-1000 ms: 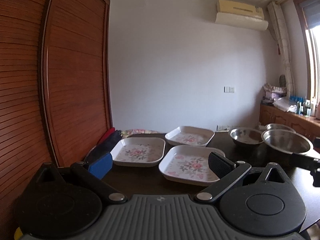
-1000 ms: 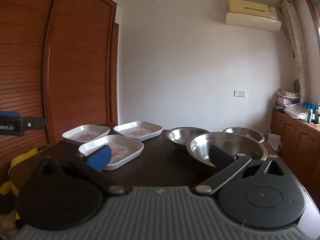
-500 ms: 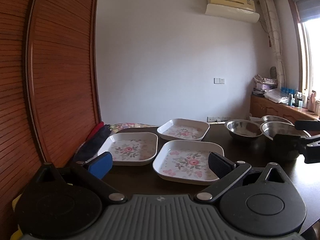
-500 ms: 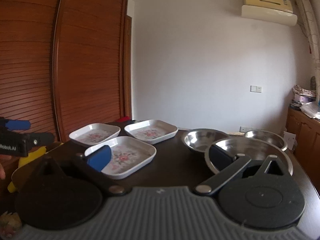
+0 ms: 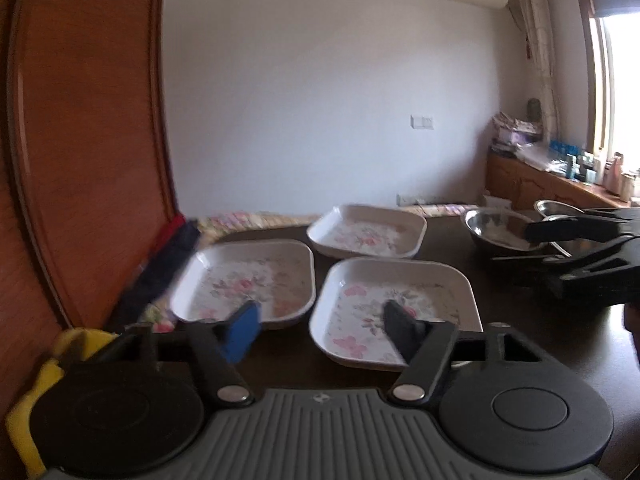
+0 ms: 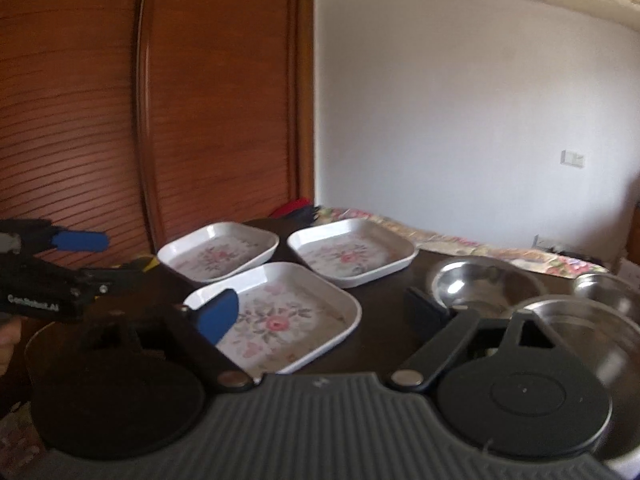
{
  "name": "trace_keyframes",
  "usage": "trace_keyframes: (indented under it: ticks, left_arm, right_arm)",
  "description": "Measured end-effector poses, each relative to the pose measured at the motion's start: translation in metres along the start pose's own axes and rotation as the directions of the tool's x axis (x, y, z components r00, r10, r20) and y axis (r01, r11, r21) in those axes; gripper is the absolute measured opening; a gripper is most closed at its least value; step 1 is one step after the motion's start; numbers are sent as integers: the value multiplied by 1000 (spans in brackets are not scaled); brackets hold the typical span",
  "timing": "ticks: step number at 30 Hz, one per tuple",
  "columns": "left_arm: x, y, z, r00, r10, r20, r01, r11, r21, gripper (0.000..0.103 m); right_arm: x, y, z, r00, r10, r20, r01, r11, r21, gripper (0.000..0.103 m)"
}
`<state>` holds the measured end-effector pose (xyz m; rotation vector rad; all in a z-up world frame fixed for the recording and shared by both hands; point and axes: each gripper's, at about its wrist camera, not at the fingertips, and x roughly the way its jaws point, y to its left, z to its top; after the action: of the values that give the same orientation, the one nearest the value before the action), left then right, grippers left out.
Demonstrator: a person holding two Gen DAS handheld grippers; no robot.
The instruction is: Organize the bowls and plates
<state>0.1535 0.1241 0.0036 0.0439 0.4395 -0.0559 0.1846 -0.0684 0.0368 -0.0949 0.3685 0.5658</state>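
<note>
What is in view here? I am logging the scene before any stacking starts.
plates: 3, white with pink flowers, left half of the table, one near, two behind
bowls: 3, steel, right half of the table
table: 1, dark brown
cloth: 1, floral, far table edge
doors: wooden slatted, red-brown, left wall
left claw: open, empty, above the near plate's left edge
right claw: open, empty, over the table between the near plate and the bowls
</note>
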Motion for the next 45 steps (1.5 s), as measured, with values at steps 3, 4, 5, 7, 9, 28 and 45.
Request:
trace_keyframes:
  ticks: [3,4,5,7,9,28,45]
  left_arm:
    - [15,7,1,999,-26,-37,25,999,-20,75]
    - [19,8,1,999,-20,-48,19,1000,-20,74]
    - [24,10,1,998,-12,-57,11,1000,-17,72]
    - [33,14,2,997,-8,-76,7,1000,-16,68]
    - [40,18,3,995,-14,-95,11,1000,-27,60]
    - [61,21,-9,986,-88,-143,82,996,-45,33]
    - [54,14,-16,989,-81,-120,72,995,-75,27]
  right_arm:
    - [20,-3,4,999,17,-45,-18,1000,-18,79]
    - [27,-5,5,998,19,-60,-21,1000,-19,77]
    - [32,-8,6,997,25,-75,-26,1000,-17,73]
    - [42,-13,8,994,35,-99,-36,999,-5,69]
    - [51,-17,8,991,43,-125,-43,999,0,65]
    - [94,-13,-6,970,-6,-244,-11,998,-69,62]
    - [90,-28,-6,975,-25,-222,28,1000,13,15]
